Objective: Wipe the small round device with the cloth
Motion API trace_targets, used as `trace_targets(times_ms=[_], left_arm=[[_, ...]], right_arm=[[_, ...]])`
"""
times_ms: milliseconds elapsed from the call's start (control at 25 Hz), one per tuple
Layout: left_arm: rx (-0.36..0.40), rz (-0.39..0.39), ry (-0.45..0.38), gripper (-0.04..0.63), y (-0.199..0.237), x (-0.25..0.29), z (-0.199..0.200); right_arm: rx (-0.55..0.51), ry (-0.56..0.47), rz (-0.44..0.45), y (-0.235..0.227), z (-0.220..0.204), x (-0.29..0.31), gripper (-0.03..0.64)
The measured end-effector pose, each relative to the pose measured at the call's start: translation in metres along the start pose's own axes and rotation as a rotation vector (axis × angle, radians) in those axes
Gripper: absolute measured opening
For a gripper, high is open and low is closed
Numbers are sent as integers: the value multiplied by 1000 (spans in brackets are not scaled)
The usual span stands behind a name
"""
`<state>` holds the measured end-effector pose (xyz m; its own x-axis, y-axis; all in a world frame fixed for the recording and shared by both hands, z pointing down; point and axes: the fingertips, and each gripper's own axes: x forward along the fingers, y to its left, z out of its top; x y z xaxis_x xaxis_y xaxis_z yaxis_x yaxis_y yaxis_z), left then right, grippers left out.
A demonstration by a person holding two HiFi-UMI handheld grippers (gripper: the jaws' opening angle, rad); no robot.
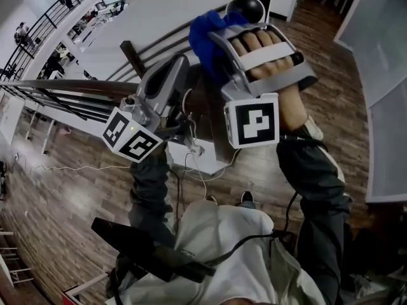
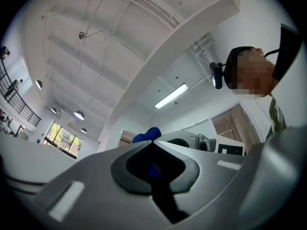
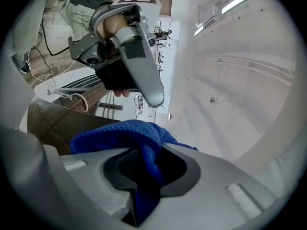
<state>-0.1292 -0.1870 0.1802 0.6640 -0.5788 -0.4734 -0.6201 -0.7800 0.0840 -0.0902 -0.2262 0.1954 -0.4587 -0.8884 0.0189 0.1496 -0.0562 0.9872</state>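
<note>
Right gripper (image 3: 144, 164) clamped on blue cloth (image 3: 122, 135), left gripper (image 2: 152, 147) jaws together with nothing between them, both raised side by side, black round device (image 1: 247, 6) just beyond the cloth, contact unclear

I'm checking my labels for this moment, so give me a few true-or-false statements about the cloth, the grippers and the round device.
1. The right gripper is shut on the blue cloth. True.
2. The cloth lies spread flat on a table. False: it is bunched up and held in the raised right gripper.
3. In the head view, a black round device shows just past the cloth. True.
4. The floor below is grey carpet. False: it is brown wood planking.
</note>
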Motion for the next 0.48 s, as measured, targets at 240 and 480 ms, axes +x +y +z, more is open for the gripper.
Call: trace_targets(times_ms=[240,480], left_arm=[[-2,7,-2,-15,-1,-3,-2],[-7,20,-1,-15,1,-7,-1]], right_arm=[[112,3,-216,-45,-22,-31,71],[278,87,-224,-51,-76,-42,71]])
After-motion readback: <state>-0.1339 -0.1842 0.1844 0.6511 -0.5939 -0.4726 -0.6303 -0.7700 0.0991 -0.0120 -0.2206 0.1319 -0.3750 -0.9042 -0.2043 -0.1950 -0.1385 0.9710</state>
